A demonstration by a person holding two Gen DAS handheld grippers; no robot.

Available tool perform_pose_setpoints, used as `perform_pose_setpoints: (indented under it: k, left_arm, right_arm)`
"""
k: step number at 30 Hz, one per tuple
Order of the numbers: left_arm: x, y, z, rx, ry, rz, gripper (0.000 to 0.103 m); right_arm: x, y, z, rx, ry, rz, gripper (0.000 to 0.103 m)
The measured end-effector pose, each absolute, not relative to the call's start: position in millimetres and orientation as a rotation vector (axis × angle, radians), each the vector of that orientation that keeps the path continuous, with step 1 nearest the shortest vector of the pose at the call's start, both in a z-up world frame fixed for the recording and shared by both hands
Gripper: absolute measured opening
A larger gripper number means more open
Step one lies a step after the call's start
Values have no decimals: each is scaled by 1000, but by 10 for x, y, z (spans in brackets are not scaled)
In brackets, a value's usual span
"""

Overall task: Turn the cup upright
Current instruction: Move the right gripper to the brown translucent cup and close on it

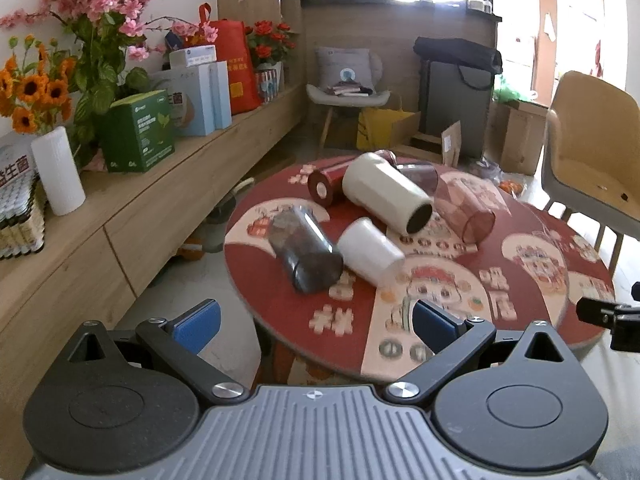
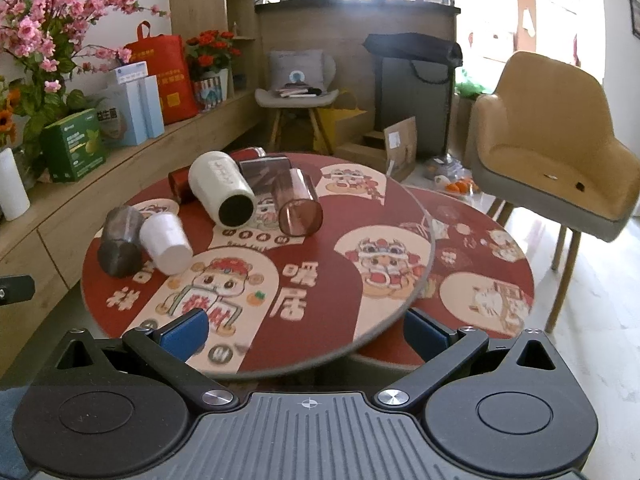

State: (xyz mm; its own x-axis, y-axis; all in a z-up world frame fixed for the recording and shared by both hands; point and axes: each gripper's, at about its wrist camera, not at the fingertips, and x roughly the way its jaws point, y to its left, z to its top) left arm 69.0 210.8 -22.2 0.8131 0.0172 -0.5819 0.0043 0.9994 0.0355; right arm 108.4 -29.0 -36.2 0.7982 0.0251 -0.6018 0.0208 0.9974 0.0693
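Note:
Several cups lie on their sides on a round red patterned table [image 1: 520, 280] [image 2: 320, 280]. A small white cup [image 1: 370, 250] [image 2: 166, 242] lies beside a dark smoky cup [image 1: 306, 250] [image 2: 120, 240]. A tall cream tumbler [image 1: 386, 192] [image 2: 222, 188], a clear pink cup [image 1: 464, 208] [image 2: 298, 208], a dark red cup [image 1: 324, 186] [image 2: 180, 186] and another tinted cup [image 1: 418, 174] [image 2: 264, 172] lie behind. My left gripper [image 1: 316, 326] is open and empty at the table's near edge. My right gripper [image 2: 306, 332] is open and empty, short of the cups.
A long wooden sideboard [image 1: 132, 200] with boxes, flowers and a white roll [image 1: 58, 170] runs along the left. A tan chair [image 2: 552, 152] stands right of the table. A second, lower round table [image 2: 480, 280] overlaps the first. Bags and boxes sit behind.

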Motion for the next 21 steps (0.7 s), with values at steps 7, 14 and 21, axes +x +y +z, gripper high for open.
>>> perform_pose_setpoints:
  k: [7, 14, 21]
  left_arm:
    - [1236, 2041, -372, -11, 618, 19, 103]
    - [1575, 2070, -667, -41, 664, 13, 103]
    - [1779, 2141, -808, -72, 727, 0, 103]
  right_arm:
    - [1806, -425, -492, 34, 630, 55, 102]
    - [2556, -545, -657, 47, 565, 95, 100]
    - [3220, -453, -849, 2, 563, 104, 100]
